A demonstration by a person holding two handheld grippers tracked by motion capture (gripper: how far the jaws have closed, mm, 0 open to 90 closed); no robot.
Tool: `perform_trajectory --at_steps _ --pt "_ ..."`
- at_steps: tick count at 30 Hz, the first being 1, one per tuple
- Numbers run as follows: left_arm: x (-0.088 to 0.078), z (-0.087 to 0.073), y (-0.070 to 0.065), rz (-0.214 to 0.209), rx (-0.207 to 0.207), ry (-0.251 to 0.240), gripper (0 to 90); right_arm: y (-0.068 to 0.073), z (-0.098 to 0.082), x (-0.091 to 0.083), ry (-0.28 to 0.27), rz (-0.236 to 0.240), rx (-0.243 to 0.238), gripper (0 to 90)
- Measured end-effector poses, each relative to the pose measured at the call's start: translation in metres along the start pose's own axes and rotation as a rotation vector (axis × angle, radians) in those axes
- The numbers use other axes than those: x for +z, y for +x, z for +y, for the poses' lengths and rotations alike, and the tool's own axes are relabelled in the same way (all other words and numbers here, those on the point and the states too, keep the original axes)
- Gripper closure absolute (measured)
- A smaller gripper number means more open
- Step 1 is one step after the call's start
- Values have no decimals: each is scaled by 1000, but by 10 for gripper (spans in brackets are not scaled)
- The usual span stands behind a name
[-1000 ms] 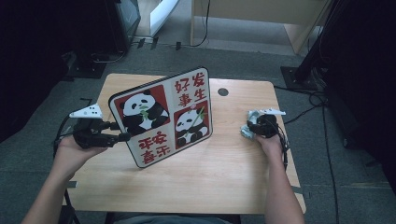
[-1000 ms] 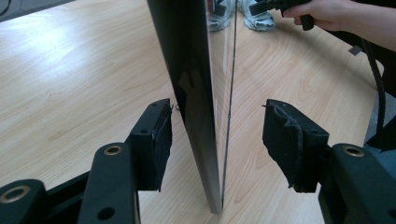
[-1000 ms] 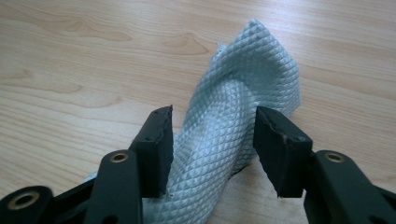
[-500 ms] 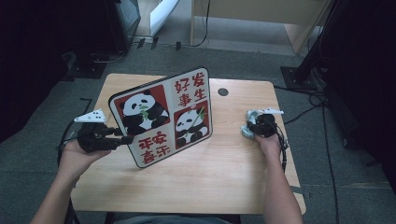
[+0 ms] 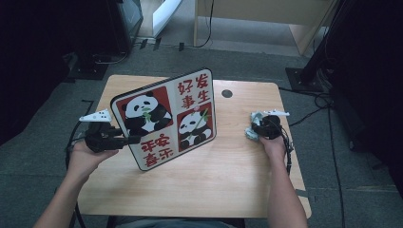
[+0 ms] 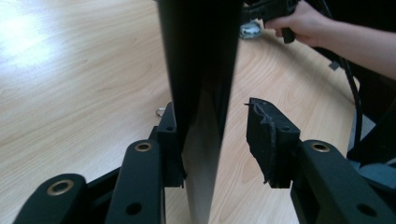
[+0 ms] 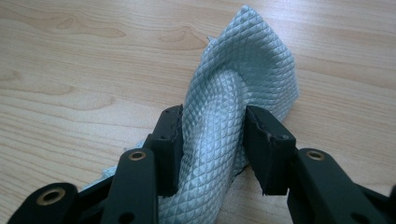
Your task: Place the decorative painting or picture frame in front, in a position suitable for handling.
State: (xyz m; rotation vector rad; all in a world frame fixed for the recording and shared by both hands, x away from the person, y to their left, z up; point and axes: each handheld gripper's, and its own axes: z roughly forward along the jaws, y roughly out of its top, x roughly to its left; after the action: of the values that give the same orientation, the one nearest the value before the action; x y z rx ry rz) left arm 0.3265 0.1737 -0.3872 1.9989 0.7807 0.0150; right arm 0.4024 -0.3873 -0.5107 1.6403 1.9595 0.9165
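- The panda board, a flat panel with two panda pictures and red Chinese characters, stood tilted on its lower edge on the wooden tabletop, toward the left edge and nearer the far side.
- The left gripper reached level from the tabletop's left edge to the board's lower left side; the left hand gripped its body from behind.
- In the left gripper view the board stood edge-on between the jaws; one pad lay against its dark face, the other stood apart from it. The jaws had just been closing, with no pinch yet.
- A pale blue quilted cloth lay crumpled near the tabletop's right edge.
- The right gripper pointed down and leftward onto it, held by the right hand with the forearm along the right edge.
- In the right gripper view both pads pressed a raised fold of the cloth; the jaws had closed further a moment before.
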Motion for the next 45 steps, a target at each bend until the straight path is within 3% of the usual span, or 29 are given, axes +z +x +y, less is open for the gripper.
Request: perform_trajectory --at_steps 5,13,18,22,25,35,39,45 --pt "3 1 -1 17 25 6 649 0 0 2 -6 -9 -5 584" --pt "5 2 0 22 9 1 703 -4 -1 2 -12 5 10 607" --pt "3 -2 -2 2 -18 -14 750 -4 -2 1 -8 2 7 661" --pt "4 -3 -6 13 -12 -11 776 -7 -3 1 -16 16 31 729" --pt "4 -4 -8 10 -6 -7 795 -12 -4 1 -23 40 76 761" --pt "5 -5 -11 -4 -12 -4 807 -11 2 -4 18 42 70 794" --pt "5 -6 -12 -14 -20 -6 807 -9 6 -9 -13 69 72 795" --pt "4 -7 -16 -18 -18 -6 806 2 15 -18 -31 88 29 795"
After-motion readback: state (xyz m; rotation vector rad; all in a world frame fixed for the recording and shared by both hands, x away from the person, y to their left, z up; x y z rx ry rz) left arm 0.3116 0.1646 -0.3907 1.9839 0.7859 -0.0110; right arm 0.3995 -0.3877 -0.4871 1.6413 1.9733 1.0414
